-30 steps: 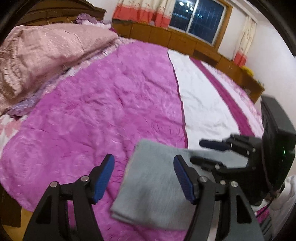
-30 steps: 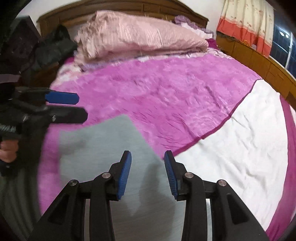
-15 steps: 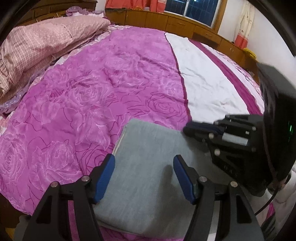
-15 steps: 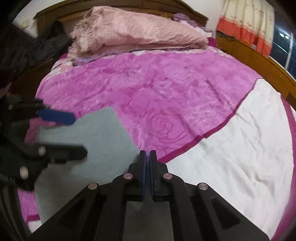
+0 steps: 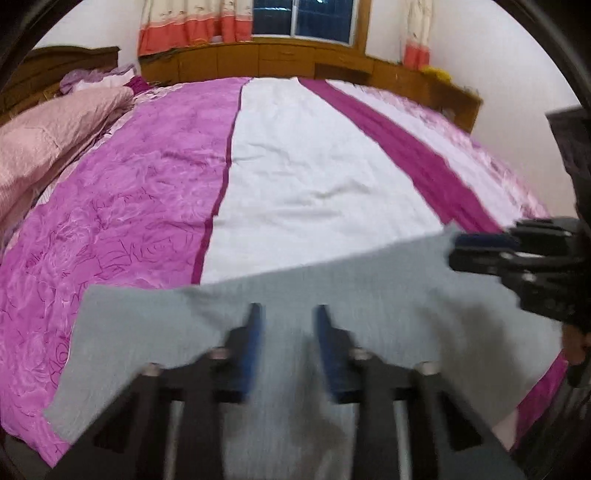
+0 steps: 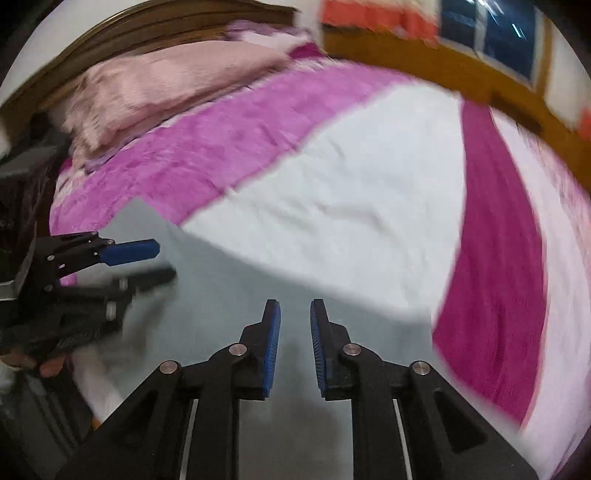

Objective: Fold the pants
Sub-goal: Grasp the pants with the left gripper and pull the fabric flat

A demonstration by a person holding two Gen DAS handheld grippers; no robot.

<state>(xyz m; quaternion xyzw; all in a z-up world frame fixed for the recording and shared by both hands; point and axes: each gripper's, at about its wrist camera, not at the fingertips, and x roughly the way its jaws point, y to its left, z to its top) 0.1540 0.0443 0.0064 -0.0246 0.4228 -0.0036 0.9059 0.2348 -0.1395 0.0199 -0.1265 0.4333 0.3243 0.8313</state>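
The folded grey cloth pants (image 5: 332,314) lie flat at the near edge of the wide quilted bed (image 5: 314,177), straddling the seam between its magenta panel on the left and its white panel on the right. Behind them, at the far left, the bundled pink quilt (image 5: 48,147) rests against the wooden headboard (image 5: 55,62) — a low wooden cabinet (image 5: 295,62) runs along the bed's far side, under the curtained window (image 5: 303,18). Above the pants the black left tongs (image 5: 286,343) sit left of the black right tongs (image 6: 294,347) — both clear of the fabric.

Ahead the bedspread (image 5: 314,177) lies bare; only the piled quilt (image 5: 48,147) apparently blocks the left.
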